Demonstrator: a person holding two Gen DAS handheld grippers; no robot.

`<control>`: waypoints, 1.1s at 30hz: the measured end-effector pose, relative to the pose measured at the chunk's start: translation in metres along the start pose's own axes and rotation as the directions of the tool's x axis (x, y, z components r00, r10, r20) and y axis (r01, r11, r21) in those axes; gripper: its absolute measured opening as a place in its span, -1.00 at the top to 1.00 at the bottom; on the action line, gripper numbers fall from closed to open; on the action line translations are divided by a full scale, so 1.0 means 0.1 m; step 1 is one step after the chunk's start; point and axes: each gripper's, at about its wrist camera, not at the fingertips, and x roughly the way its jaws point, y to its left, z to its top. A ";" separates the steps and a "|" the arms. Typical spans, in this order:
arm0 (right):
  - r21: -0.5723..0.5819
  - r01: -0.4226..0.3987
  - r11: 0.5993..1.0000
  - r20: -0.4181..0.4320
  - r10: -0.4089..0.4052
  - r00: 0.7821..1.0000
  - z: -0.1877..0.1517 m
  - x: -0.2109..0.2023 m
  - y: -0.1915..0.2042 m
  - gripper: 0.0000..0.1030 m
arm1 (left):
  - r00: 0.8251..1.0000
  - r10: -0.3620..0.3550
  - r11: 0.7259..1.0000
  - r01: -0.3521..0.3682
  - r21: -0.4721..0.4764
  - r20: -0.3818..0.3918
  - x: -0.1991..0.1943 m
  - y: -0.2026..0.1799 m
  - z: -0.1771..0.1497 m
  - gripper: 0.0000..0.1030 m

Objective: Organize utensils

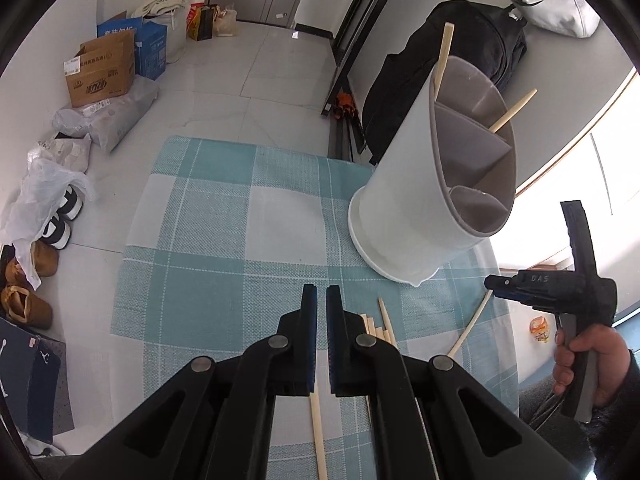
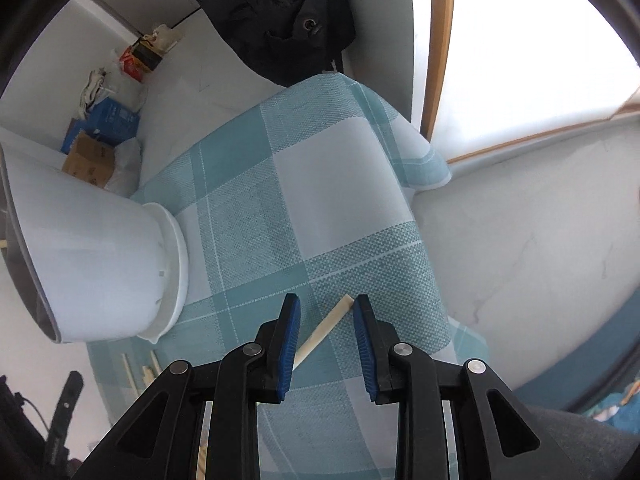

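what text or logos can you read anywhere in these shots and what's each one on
"DAS" in pale letters on the black body of the right gripper, seen from the left wrist view.
A black swoosh logo with partly cut-off letters on the white fabric bag; the word is not fully readable.
Printed characters on the brown cardboard box: too blurred to read.
White characters on the blue cardboard box: too blurred to read.
A white jumping-figure logo on the dark flat box; no readable words.
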 end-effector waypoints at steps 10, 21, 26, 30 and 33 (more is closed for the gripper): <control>-0.077 0.112 0.991 0.046 -0.108 0.993 -0.22 -0.03 0.08 0.88 | 1.000 -0.029 0.998 0.029 -0.061 -0.005 -0.06 0.22 0.02 0.99; -0.057 -0.118 0.991 0.119 0.125 0.985 -0.40 -0.31 -0.08 0.89 | 0.992 0.005 0.997 -0.015 -0.074 -0.125 0.13 0.30 -0.07 0.98; -0.073 -0.265 0.962 0.178 0.274 0.945 -0.47 -0.57 -0.17 0.90 | 0.982 0.042 0.997 -0.052 -0.050 -0.182 0.30 0.30 -0.14 0.37; -0.067 -0.355 0.933 0.214 0.361 0.908 -0.57 -0.69 -0.25 0.90 | 0.981 0.065 0.997 -0.070 -0.016 -0.185 0.39 0.24 -0.15 0.26; -0.070 -0.414 0.907 0.230 0.419 0.879 -0.55 -0.76 -0.23 0.90 | 0.977 0.138 0.990 -0.132 0.045 -0.161 0.43 0.16 -0.16 0.25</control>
